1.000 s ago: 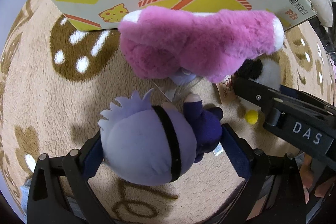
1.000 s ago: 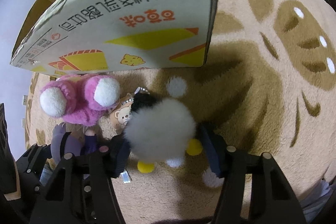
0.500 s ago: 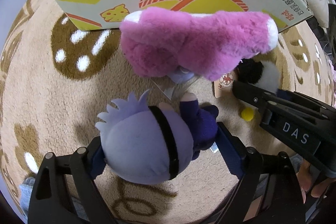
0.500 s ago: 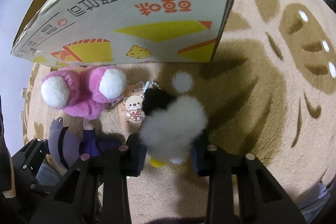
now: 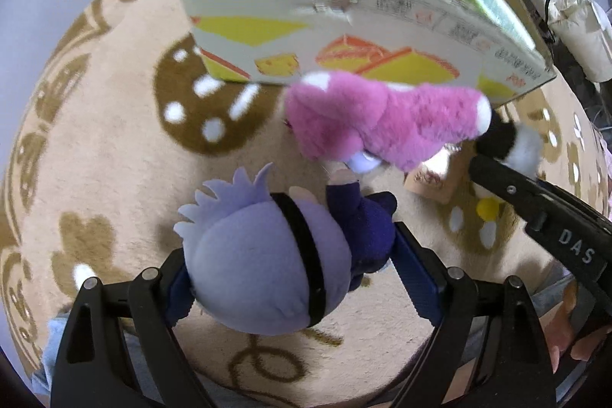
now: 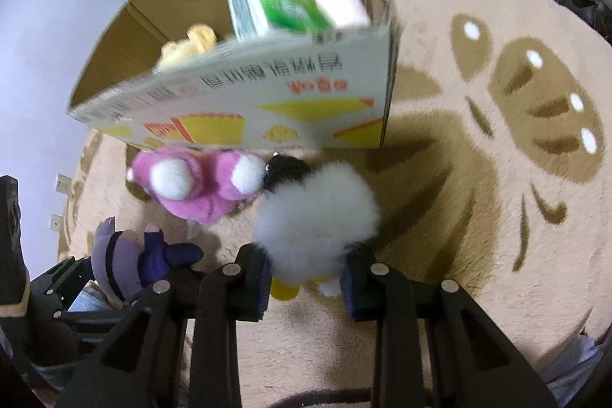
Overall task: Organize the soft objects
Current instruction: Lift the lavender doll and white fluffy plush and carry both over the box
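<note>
My left gripper [image 5: 294, 278] is shut on a lavender-haired plush doll [image 5: 264, 266] with a black blindfold and navy body, held above the carpet. My right gripper [image 6: 306, 278] is shut on a fluffy white plush [image 6: 317, 217] with a black head and yellow feet; it also shows in the left wrist view [image 5: 516, 144]. A pink plush [image 5: 382, 117] with white tips lies on the carpet against the cardboard box [image 5: 344, 37]. The box [image 6: 267, 102] stands open.
Inside the box lie a green pack [image 6: 275, 2], a yellow plush [image 6: 191, 44] and a white item [image 6: 340, 6]. A bear-printed tag [image 5: 432, 174] lies on the beige patterned carpet [image 6: 478, 197]. Clutter and bedding stand beyond the carpet.
Both grippers have risen with their plush toys, so the box's open top and contents now show. The right gripper's jaws closed tighter on the white plush.
</note>
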`<action>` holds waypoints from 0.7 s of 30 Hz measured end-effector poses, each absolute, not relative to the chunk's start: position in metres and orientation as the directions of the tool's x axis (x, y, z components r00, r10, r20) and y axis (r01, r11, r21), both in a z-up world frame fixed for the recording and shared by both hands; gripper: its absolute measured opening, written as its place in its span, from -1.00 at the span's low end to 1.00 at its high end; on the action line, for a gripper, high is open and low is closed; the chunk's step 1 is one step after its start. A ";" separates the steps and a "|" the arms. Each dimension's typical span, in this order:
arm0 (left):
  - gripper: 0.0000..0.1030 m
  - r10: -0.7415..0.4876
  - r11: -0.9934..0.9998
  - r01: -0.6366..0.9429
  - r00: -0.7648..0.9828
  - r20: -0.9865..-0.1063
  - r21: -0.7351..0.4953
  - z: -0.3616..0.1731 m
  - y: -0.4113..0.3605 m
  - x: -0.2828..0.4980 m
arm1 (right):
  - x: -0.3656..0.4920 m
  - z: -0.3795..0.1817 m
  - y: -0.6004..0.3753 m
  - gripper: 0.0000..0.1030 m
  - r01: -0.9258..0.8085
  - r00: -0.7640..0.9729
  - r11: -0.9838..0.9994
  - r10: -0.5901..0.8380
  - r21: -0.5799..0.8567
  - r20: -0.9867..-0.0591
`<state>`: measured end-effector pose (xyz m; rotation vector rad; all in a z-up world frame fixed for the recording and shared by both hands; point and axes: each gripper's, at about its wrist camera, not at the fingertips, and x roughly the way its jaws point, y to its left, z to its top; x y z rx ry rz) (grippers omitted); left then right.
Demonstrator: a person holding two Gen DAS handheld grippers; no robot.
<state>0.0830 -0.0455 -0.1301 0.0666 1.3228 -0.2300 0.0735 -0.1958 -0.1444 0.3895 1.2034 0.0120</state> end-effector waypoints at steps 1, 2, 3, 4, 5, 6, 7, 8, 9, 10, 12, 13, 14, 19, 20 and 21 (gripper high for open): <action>0.72 -0.120 0.977 0.204 0.247 -0.962 -0.069 -0.126 -0.044 0.082 | 0.071 -0.139 -0.196 -0.41 0.192 0.391 0.933 0.210 0.303 -0.896; 0.72 -0.113 0.978 0.202 0.265 -0.958 -0.060 -0.122 -0.042 0.081 | 0.069 -0.134 -0.196 -0.41 0.188 0.411 0.933 0.210 0.308 -0.887; 0.72 -0.104 0.979 0.198 0.285 -0.953 -0.048 -0.117 -0.041 0.080 | 0.070 -0.130 -0.200 -0.41 0.183 0.426 0.932 0.211 0.313 -0.880; 0.72 -0.095 0.981 0.193 0.305 -0.948 -0.036 -0.113 -0.039 0.080 | 0.068 -0.124 -0.201 -0.41 0.178 0.452 0.932 0.208 0.316 -0.867; 0.72 -0.083 0.982 0.186 0.331 -0.940 -0.021 -0.108 -0.037 0.079 | 0.067 -0.119 -0.202 -0.41 0.173 0.470 0.932 0.205 0.317 -0.859; 0.72 -0.073 0.984 0.179 0.356 -0.932 -0.009 -0.102 -0.035 0.078 | 0.066 -0.115 -0.204 -0.41 0.168 0.486 0.933 0.203 0.319 -0.850; 0.72 -0.061 0.986 0.169 0.383 -0.922 0.005 -0.096 -0.032 0.077 | 0.064 -0.109 -0.205 -0.41 0.161 0.510 0.933 0.201 0.322 -0.836; 0.72 -0.051 0.987 0.162 0.404 -0.913 0.016 -0.091 -0.029 0.076 | 0.063 -0.105 -0.206 -0.41 0.156 0.527 0.933 0.199 0.324 -0.826; 0.72 -0.043 0.987 0.156 0.424 -0.905 0.026 -0.087 -0.028 0.076 | 0.063 -0.102 -0.206 -0.41 0.152 0.542 0.934 0.196 0.325 -0.817; 0.72 -0.031 0.988 0.149 0.451 -0.892 0.041 -0.082 -0.025 0.074 | 0.062 -0.097 -0.204 -0.41 0.144 0.566 0.934 0.192 0.326 -0.802; 0.72 -0.016 0.988 0.140 0.492 -0.871 0.061 -0.074 -0.027 0.074 | 0.059 -0.091 -0.204 -0.41 0.130 0.599 0.936 0.189 0.328 -0.778; 0.72 -0.014 0.988 0.138 0.508 -0.861 0.065 -0.070 -0.028 0.076 | 0.057 -0.086 -0.204 -0.41 0.123 0.619 0.937 0.185 0.327 -0.763; 0.72 -0.014 0.988 0.136 0.533 -0.846 0.069 -0.064 -0.028 0.077 | 0.056 -0.082 -0.205 -0.41 0.117 0.637 0.938 0.182 0.326 -0.749; 0.72 -0.031 0.990 0.124 0.644 -0.764 0.065 -0.042 -0.027 0.074 | 0.048 -0.064 -0.204 -0.41 0.088 0.720 0.941 0.168 0.328 -0.673; 0.72 -0.036 0.991 0.120 0.672 -0.740 0.061 -0.036 -0.026 0.072 | 0.046 -0.060 -0.204 -0.41 0.081 0.735 0.941 0.167 0.329 -0.657; 0.72 -0.038 0.991 0.116 0.690 -0.723 0.059 -0.033 -0.024 0.073 | 0.045 -0.057 -0.204 -0.41 0.076 0.746 0.941 0.166 0.330 -0.645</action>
